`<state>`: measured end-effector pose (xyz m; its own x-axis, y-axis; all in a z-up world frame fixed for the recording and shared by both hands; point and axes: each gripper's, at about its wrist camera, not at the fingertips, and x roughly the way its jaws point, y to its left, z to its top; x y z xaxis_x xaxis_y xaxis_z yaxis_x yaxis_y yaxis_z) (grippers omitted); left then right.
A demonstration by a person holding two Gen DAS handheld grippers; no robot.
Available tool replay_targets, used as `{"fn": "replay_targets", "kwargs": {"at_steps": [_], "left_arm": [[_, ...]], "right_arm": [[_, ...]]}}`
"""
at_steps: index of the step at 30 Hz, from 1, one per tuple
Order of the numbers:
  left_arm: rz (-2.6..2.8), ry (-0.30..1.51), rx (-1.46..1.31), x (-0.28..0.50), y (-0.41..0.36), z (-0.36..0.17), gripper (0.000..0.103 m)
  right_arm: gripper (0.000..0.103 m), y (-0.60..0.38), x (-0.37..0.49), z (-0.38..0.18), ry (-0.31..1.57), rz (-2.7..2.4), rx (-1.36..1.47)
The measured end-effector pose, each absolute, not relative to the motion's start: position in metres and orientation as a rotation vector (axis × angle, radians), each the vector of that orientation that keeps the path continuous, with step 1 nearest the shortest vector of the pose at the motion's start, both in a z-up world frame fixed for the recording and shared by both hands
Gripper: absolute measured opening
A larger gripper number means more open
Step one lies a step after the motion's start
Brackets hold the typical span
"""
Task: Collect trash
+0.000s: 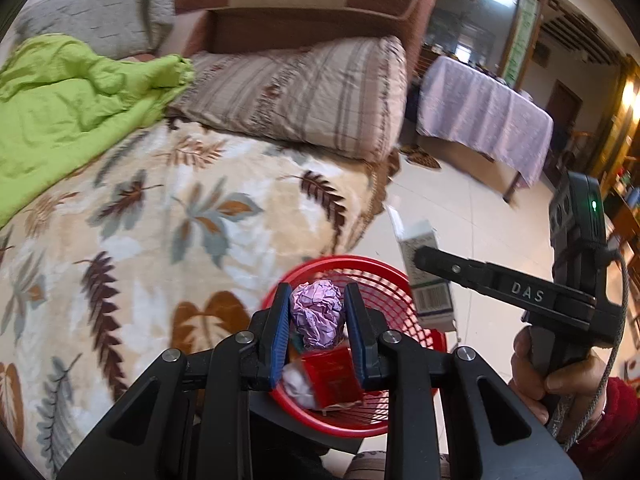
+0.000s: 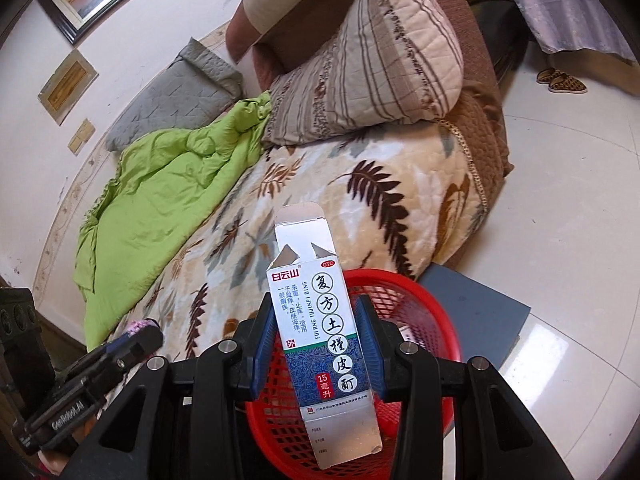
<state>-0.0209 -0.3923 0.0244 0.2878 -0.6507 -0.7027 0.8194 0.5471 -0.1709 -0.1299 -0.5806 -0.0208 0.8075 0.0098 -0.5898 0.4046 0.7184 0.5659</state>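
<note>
Purple paper ball [image 1: 317, 314] pinched in your left gripper [image 1: 318, 320], medicine carton [image 2: 320, 344] clamped in your right gripper [image 2: 318, 344], both above the red basket [image 2: 436, 320].

I see a bright green crumpled quilt [image 2: 160, 184] lying on a cream fleece blanket with brown leaf print [image 1: 168, 216], a striped beige quilted pillow [image 2: 372, 64] beside it, and a grey quilted pillow [image 1: 100, 12] behind.

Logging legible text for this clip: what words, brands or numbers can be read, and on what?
"DAS": right gripper finger.
"GenRobot.AI": left gripper body.
"白云山", "OTC", "复方土槿皮酊", "FUFANG TUJINPI DING", "外", "15毫升": medicine box.
Box's bottom small print, barcode digits: unreadable.
</note>
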Motion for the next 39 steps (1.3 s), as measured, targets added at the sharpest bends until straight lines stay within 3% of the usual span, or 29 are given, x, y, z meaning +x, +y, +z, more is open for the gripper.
{"fn": "replay_targets", "kwargs": {"at_steps": [8,10,11,12,17,26,28,34,39], "left_arm": [[-1.053,0.875,0.263,-0.022,-0.415,0.002,0.025],[-1.051,0.88,0.272,-0.022,-0.418,-0.001,0.035],[-1.043,0.883,0.279,-0.023,-0.417,-0.002,0.051],[-1.039,0.878,0.276,-0.024,-0.417,-0.002,0.056],[-1.031,0.882,0.282,-0.022,-0.413,-0.004,0.057],[-0.916,0.792,0.283,-0.016,-0.385,0.01,0.07],[-0.878,0.758,0.289,-0.016,-0.376,0.014,0.073],[-0.798,0.659,0.289,-0.013,-0.344,0.031,0.082],[-0.733,0.594,0.273,-0.012,-0.31,0.042,0.091]], "right_arm": [[0.044,-0.591,-0.132,-0.031,0.619,-0.254,0.761],[0.044,-0.592,-0.132,-0.033,0.623,-0.254,0.769],[0.044,-0.592,-0.132,-0.033,0.626,-0.256,0.767],[0.048,-0.591,-0.132,-0.033,0.63,-0.254,0.763],[0.054,-0.589,-0.131,-0.028,0.623,-0.264,0.735],[0.059,-0.572,-0.127,-0.02,0.643,-0.293,0.675],[0.069,-0.565,-0.125,-0.018,0.65,-0.304,0.649],[0.085,-0.533,-0.121,-0.006,0.657,-0.345,0.541],[0.091,-0.504,-0.121,0.001,0.664,-0.374,0.453]]}}
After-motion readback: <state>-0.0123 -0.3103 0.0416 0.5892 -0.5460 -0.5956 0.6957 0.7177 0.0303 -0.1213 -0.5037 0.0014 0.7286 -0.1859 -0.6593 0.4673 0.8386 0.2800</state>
